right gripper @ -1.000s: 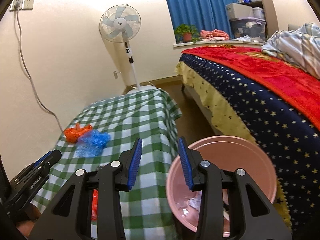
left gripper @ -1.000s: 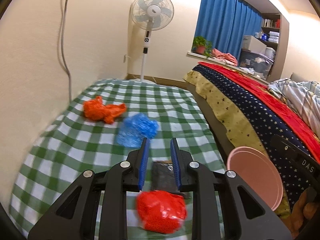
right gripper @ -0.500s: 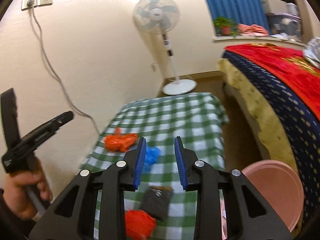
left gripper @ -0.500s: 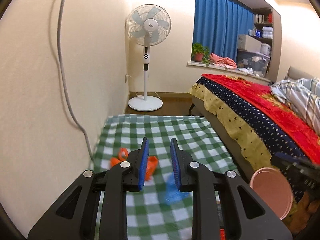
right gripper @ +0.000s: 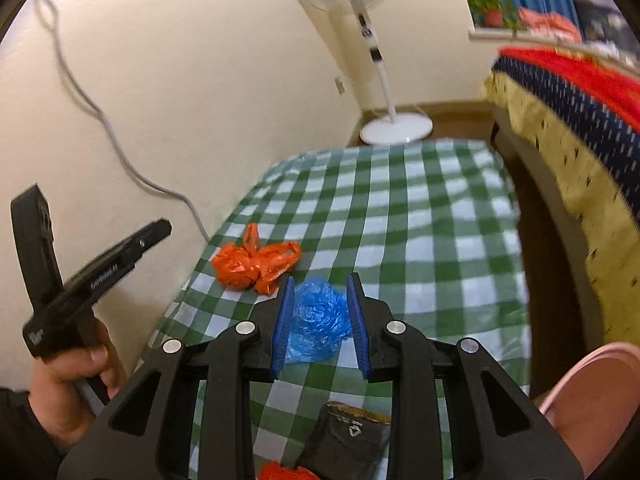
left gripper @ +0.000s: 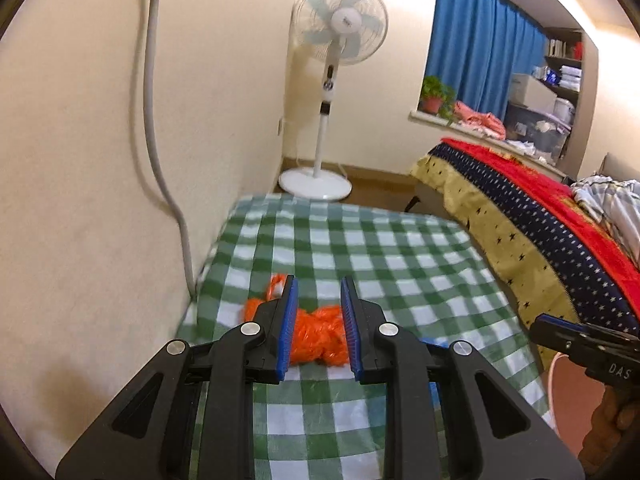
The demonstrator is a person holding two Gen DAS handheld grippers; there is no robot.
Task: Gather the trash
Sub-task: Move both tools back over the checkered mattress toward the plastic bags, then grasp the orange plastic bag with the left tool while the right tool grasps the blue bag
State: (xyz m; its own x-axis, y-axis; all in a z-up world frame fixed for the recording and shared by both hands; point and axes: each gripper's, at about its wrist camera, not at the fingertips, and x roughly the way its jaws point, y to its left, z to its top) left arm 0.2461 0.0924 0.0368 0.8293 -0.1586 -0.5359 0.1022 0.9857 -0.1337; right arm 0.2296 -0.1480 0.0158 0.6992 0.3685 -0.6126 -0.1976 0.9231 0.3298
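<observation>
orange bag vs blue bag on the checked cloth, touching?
Cannot tell. In the right wrist view the orange bag and blue bag sit very close, but the right gripper's finger covers the spot where they'd meet.

Just ahead of the right gripper point(right gripper: 320, 322) (matt black plastic with ribbed blue pads), a glossy crinkled blue plastic bag point(right gripper: 316, 320) and an orange plastic bag point(right gripper: 254, 262) lie on smooth checked cloth point(right gripper: 420, 216).

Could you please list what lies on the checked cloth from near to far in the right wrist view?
Red crumpled piece → dark packet → blue plastic bag → orange plastic bag.
</observation>
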